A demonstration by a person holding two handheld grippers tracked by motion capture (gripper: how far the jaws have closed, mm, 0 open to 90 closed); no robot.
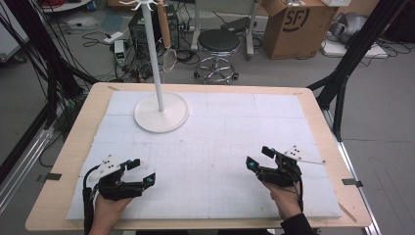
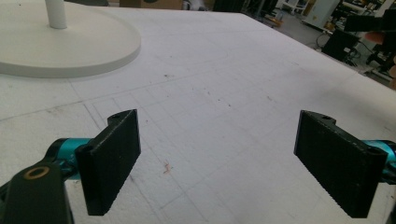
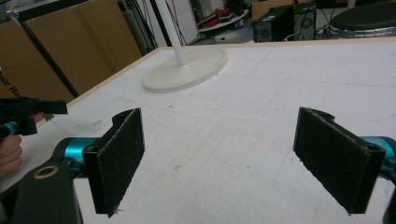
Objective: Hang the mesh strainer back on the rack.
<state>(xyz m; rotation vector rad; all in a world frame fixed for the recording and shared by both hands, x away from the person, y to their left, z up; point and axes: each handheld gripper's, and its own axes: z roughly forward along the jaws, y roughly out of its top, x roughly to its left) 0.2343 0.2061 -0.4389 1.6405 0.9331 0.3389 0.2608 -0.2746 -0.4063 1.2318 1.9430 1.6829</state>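
Stand (image 1: 161, 111) top cut off; strainer (image 1: 169, 59) faint

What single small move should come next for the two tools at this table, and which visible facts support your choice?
Probably lift the left tool toward the white stand, nearer its side. Both tools are open and hold nothing, the right tool also resting low near the table's front edge. A wooden-handled strainer hangs from the stand's hook, the only thing within reach to take.
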